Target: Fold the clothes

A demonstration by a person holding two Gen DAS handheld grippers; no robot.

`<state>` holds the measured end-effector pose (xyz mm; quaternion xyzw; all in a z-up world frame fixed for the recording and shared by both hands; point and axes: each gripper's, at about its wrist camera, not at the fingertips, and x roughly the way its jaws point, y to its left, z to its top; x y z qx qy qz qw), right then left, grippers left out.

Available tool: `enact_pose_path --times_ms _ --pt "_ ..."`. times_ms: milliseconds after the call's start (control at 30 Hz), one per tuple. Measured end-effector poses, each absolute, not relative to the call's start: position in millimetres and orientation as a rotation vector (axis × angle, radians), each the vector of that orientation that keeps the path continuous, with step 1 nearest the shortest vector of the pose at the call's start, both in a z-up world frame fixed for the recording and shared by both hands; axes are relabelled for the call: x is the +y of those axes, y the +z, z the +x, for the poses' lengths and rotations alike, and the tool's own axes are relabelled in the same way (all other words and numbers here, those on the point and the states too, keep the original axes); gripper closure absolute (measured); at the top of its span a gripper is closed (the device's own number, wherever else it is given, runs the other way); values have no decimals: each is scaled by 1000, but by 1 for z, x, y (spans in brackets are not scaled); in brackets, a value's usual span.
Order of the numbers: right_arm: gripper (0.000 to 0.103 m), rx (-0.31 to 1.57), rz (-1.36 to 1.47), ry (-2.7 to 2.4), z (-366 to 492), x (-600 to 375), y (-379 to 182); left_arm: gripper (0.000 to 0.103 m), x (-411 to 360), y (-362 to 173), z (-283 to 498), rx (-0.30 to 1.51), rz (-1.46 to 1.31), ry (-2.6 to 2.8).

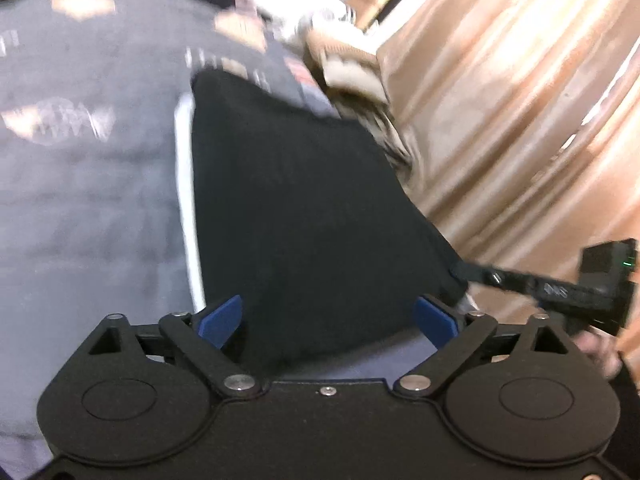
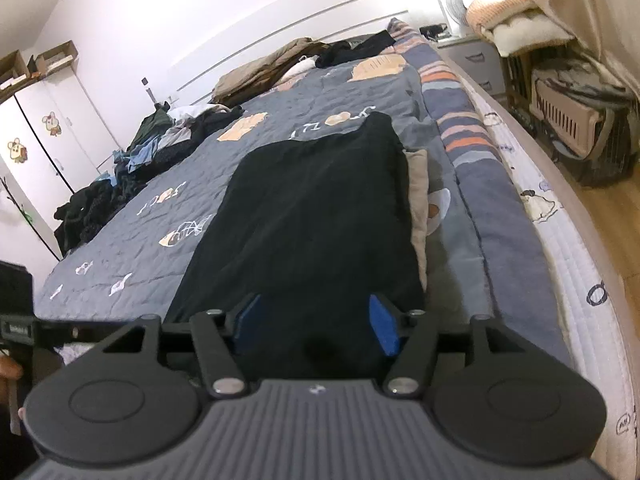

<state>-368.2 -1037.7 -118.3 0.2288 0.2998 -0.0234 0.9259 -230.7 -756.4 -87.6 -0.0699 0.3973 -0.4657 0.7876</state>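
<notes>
Both claws, left claw (image 1: 329,316) and right claw (image 2: 316,322), are standing open, gripping nothing. Black garment (image 2: 320,216) is lying flat on the bed (image 2: 160,216), long axis pointing toward the headboard.

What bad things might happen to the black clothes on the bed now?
1. Both grippers, left and right, stand open with the black garment loose between their pads, so pulling away might snag it and spoil the fold.
2. It lies partly on the beige garment; moving either may drag the other.

black folded garment (image 2: 316,208) on the grey quilt (image 2: 160,216), right tongs (image 2: 316,322) parted above its near edge
</notes>
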Motion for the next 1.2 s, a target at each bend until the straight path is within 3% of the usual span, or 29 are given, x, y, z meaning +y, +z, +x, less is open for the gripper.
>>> enact_pose_path --times_ms 133,600,1200 --pt "35 615 439 -74 -372 -1027 -115 0 -758 -72 -237 755 -127 -977" --pt "29 589 424 -204 -393 -1003 -81 0 -756 -45 -262 656 -19 -870" --pt "28 666 371 -181 -376 -983 -49 0 -754 -12 -268 795 21 -761"
